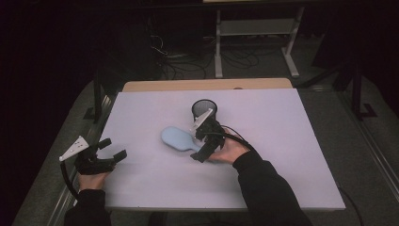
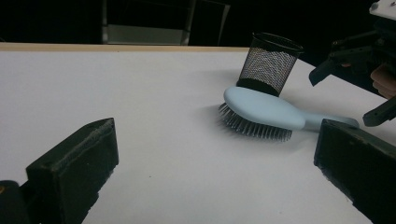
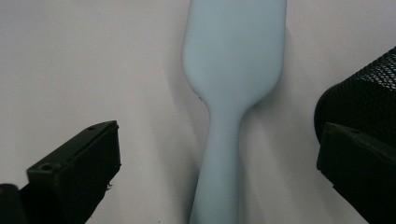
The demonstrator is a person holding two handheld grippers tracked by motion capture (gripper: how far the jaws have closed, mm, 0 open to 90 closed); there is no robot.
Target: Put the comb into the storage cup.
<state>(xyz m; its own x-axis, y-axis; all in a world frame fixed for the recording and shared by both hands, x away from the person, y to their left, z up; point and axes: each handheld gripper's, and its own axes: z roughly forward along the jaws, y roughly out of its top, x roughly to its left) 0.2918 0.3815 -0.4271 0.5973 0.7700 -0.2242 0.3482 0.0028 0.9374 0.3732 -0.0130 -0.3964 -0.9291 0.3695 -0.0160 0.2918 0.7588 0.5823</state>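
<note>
A light blue hairbrush [image 1: 176, 139] lies bristles down in the middle of the white table, its handle pointing toward the person's right hand. In the left gripper view the hairbrush [image 2: 261, 110] rests right in front of a black mesh cup [image 2: 268, 65]. The mesh cup [image 1: 204, 108] stands upright just behind the brush. My right gripper [image 1: 200, 142] hovers open over the handle. In the right gripper view the handle [image 3: 224, 154] runs between my right gripper's [image 3: 219, 135] spread jaws, and the mesh cup [image 3: 369, 98] sits beside the right jaw. My left gripper [image 1: 113, 149] is open and holds nothing.
The white table top [image 1: 282, 155] ends at a wooden strip [image 1: 207, 84] at the back. Beyond it are a white frame [image 1: 254, 28] and cables on a dark floor. My left gripper [image 2: 217, 135] sits near the table's left edge; the right gripper [image 2: 350, 93] shows far right.
</note>
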